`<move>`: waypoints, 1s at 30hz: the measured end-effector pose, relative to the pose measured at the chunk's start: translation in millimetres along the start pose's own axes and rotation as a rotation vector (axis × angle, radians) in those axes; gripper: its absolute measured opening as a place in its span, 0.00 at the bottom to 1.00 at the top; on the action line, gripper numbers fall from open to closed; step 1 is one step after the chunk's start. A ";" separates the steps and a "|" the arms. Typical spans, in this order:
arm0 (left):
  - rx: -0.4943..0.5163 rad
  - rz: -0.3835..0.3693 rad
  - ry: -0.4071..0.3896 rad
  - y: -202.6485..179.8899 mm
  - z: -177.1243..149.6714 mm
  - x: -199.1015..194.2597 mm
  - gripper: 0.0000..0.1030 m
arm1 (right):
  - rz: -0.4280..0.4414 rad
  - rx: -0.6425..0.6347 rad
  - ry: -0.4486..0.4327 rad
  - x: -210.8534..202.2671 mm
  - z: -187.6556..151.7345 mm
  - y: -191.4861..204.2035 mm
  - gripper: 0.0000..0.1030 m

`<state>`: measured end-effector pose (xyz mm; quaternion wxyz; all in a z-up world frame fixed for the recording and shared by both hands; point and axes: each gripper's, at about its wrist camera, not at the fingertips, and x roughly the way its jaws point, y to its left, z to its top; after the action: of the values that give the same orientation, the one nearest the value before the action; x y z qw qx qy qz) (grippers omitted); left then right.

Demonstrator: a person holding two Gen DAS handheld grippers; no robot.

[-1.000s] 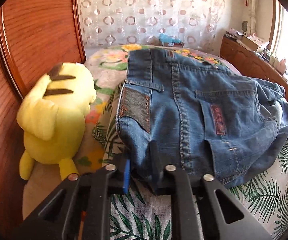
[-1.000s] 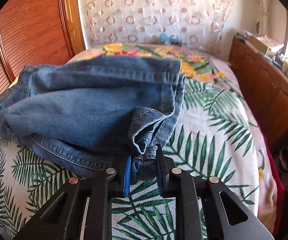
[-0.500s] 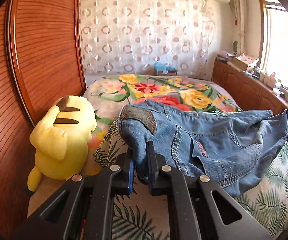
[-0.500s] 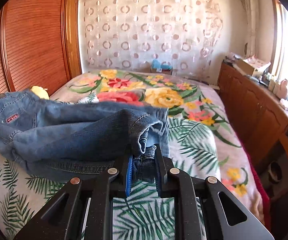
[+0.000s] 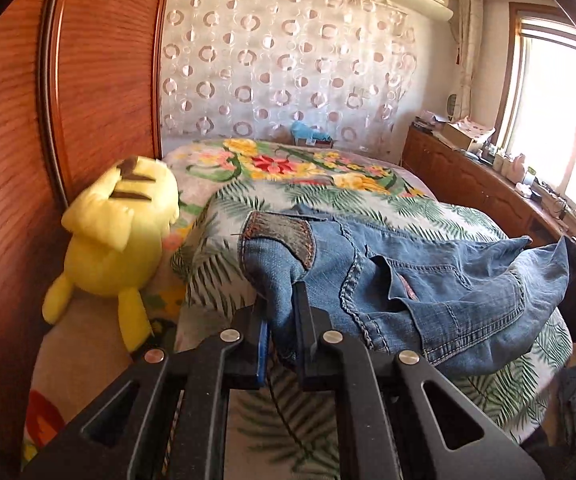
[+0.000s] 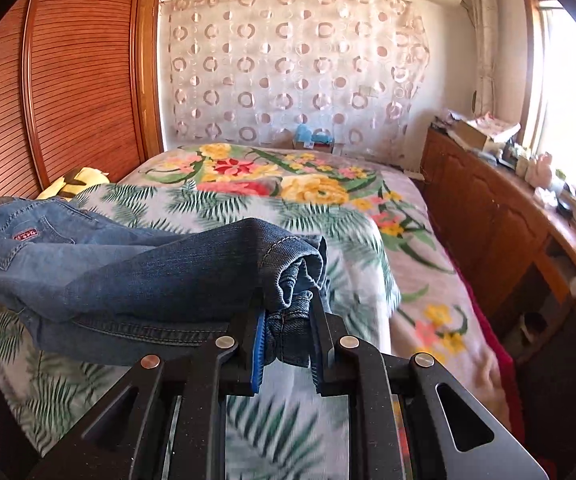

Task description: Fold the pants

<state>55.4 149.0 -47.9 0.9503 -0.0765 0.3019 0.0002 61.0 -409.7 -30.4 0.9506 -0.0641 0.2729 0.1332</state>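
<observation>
Blue jeans (image 5: pixel 428 292): held up over the bed (image 5: pixel 328 192), slung between my two grippers, waist end with dark-trimmed pocket on my left.
My left gripper (image 5: pixel 282 320): jaws clamped on a bunched waist corner; the pinched fabric hides the fingertips.
My right gripper (image 6: pixel 286 322): jaws clamped on rolled hem layers; how many layers, I cannot tell.
Jeans underside: hidden in both views; the far edge runs off beyond the right rim of the left view.
Yellow plush toy (image 5: pixel 116 248): against the wooden headboard (image 5: pixel 100 80), beside the jeans, mostly hidden in the right view.
</observation>
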 end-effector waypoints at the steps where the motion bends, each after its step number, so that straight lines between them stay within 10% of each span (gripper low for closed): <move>1: 0.000 0.001 0.012 -1.4 -7.1 -0.5 0.11 | 0.006 0.011 0.007 -5.2 -3.9 -0.2 0.18; 12: 0.009 0.031 0.108 -1.9 -44.4 18.9 0.18 | 0.046 0.138 0.128 8.4 -56.4 -16.8 0.20; 19: 0.036 0.064 0.072 -0.9 -42.8 5.8 0.47 | 0.044 0.155 0.105 -9.7 -53.5 -16.5 0.27; 22: 0.033 0.055 0.058 -2.7 -38.7 0.8 0.80 | 0.028 0.143 0.088 -17.9 -55.6 -14.1 0.27; 30: 0.106 0.009 0.039 -41.2 -28.4 2.4 0.80 | 0.017 0.148 0.026 -34.6 -53.2 -16.8 0.41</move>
<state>43.1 104.0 -66.2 0.9469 -0.0248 0.3202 -0.0131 11.0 -443.7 -55.9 0.9479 0.0068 0.2950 0.1197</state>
